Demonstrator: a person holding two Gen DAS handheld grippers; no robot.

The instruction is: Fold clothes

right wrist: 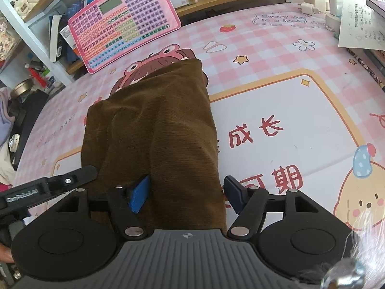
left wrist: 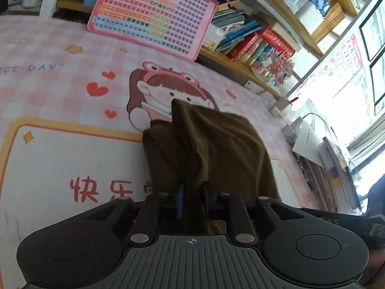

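The left gripper (left wrist: 192,198) pinches a fold of the brown cloth (right wrist: 158,130), which lies bunched in the middle of the pink desk mat (right wrist: 276,48), while the right gripper (right wrist: 186,195) stands wide apart around its near end.

One brown garment (right wrist: 154,130) is counted at the centre of the frame. Two hand-held grippers are seen, the left hand-held gripper (left wrist: 193,198) and the right hand-held gripper (right wrist: 186,193). One pink keyboard toy (right wrist: 122,21) (upper left) is counted on the bench (right wrist: 288,110).
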